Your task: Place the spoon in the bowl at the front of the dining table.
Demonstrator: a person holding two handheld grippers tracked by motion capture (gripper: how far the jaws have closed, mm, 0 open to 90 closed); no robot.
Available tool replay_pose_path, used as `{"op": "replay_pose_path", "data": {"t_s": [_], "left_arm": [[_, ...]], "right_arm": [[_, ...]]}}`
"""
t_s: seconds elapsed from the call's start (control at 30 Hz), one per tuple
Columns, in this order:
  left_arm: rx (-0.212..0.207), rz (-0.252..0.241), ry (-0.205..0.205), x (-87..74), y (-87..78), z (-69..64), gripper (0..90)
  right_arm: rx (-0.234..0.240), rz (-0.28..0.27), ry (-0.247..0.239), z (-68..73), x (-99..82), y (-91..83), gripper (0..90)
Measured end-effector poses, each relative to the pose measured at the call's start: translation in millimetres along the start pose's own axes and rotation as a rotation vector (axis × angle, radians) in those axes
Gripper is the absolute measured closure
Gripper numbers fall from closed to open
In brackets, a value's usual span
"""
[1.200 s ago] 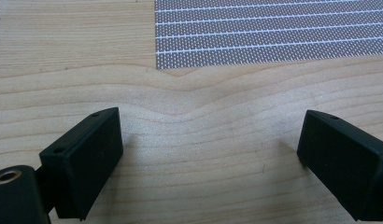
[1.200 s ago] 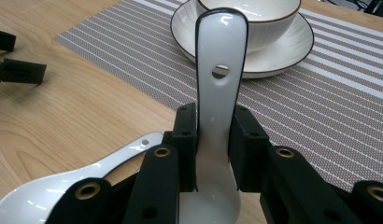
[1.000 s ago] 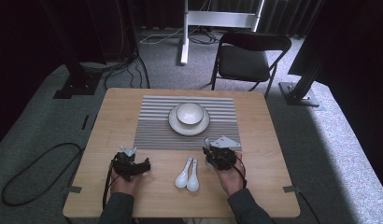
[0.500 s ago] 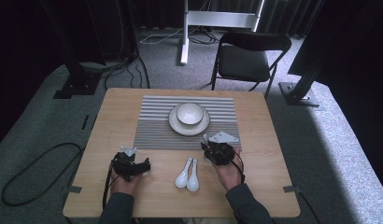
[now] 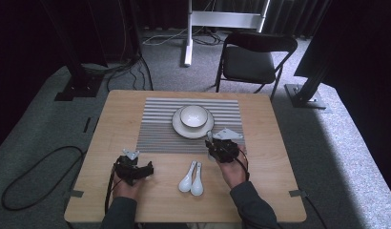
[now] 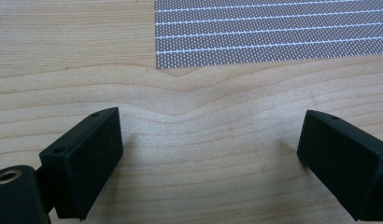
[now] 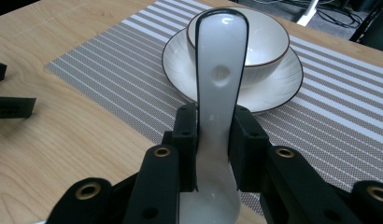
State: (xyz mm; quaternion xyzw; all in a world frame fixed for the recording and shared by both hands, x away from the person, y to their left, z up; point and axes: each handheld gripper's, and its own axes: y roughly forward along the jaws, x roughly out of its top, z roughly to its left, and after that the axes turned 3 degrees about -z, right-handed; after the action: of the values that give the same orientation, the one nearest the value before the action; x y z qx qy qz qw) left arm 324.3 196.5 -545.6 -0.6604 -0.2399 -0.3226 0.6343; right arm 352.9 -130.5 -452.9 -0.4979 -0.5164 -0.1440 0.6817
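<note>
My right gripper (image 7: 215, 114) is shut on a white ceramic spoon (image 7: 221, 60), which sticks out ahead of the jaws toward a white bowl (image 7: 264, 39) on a white plate (image 7: 278, 88). In the high view the right gripper (image 5: 211, 144) hovers at the near right edge of the plate (image 5: 178, 127), with the spoon's end (image 5: 209, 137) just short of it. Two more white spoons (image 5: 192, 177) lie side by side on the wood near the front edge. My left gripper (image 5: 145, 168) rests low at the front left. Its jaws (image 6: 210, 121) stand wide open over bare wood.
A grey striped placemat (image 5: 158, 129) lies under the plate in the middle of the wooden table (image 5: 270, 191); its near corner (image 6: 171, 58) lies ahead of the left jaws. A black folding chair (image 5: 253, 59) and stand legs (image 5: 189, 33) are behind the table.
The right gripper, with the spoon held, has shifted a little away from the front edge toward the plate. The left gripper has stayed put.
</note>
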Motion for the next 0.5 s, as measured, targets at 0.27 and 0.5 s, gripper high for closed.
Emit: {"op": "replay_pose_path", "data": {"t_s": [0.27, 0.5], "left_arm": [[0.001, -0.003, 0.002, -0.1, 0.2, 0.1, 7.2], [0.0, -0.003, 0.001, -0.1, 0.2, 0.1, 7.2]], "right_arm": [[-0.009, -0.01, 0.0, -4.4, 8.5, 0.5, 74.3], [-0.016, -0.009, -0.011, -7.4, 15.4, 2.1, 74.3]]}}
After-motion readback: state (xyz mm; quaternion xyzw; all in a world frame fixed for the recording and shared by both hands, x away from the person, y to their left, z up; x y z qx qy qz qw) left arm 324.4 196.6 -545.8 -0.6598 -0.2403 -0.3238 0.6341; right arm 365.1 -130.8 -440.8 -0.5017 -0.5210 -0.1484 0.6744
